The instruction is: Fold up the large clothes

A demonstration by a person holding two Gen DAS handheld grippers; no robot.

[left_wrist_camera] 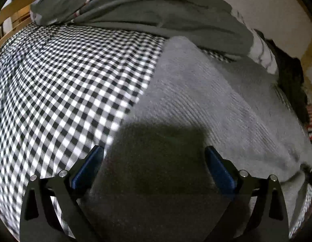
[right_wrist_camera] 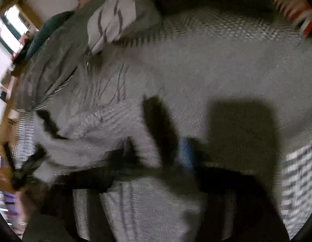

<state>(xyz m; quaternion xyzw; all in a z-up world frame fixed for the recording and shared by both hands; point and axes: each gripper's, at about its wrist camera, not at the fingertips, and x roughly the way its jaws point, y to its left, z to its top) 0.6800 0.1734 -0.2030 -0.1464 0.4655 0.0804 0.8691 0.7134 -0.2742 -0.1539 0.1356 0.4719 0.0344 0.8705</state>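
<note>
On the left of the left wrist view lay the bed's black-and-white checked sheet, thin woven cotton with shallow ripples. To its right, the grey knitted garment was spread across the bed, a thick, ribbed, slightly fuzzy knit with one folded edge running diagonally from the far middle toward the near left. The left gripper hovered over the near part of that knit, its blue-padded fingers spread wide and holding nothing; its own shadow fell on the cloth between them. Along the far side lay a rumpled grey duvet, smooth and soft-looking.

The right wrist view was badly smeared by motion. The same grey knitted garment filled most of it, bunched into wrinkles at the left, with a white pillow with dark stripes at the far left. The right gripper sat low over the cloth; a flap of knit seemed to lie between its fingers, but I could not tell whether they had closed on it.

By my reading, the fold was under way: one panel looked turned over already. The next move probably called for the left fingers to pinch a near edge or corner, and for both hands to lift together so the heavy knit would not sag or drag.
</note>
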